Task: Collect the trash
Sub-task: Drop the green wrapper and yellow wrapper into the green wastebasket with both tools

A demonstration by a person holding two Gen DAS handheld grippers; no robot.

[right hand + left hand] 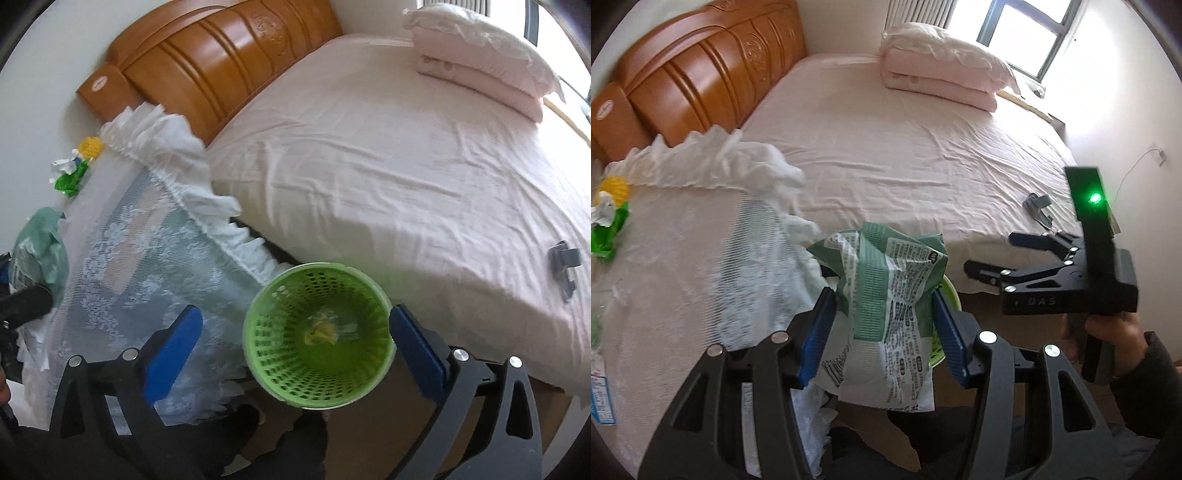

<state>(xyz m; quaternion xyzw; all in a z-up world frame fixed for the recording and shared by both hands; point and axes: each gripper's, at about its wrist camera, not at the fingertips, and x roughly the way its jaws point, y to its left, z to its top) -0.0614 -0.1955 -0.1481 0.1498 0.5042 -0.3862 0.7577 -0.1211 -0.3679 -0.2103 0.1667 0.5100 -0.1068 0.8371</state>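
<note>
Half the basket [951,291] (behind wrapper [886,310])

A crumpled green-and-white printed plastic wrapper [886,314] stands upright at lower centre, pinched between blue jaws. A round green perforated plastic basket [317,328], lower centre of the right view, holds yellowish scraps [319,330].

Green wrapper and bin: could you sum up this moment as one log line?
left hand-held gripper: shut on green wrapper | right hand-held gripper: open, empty | green basket: on floor, scraps inside
</note>
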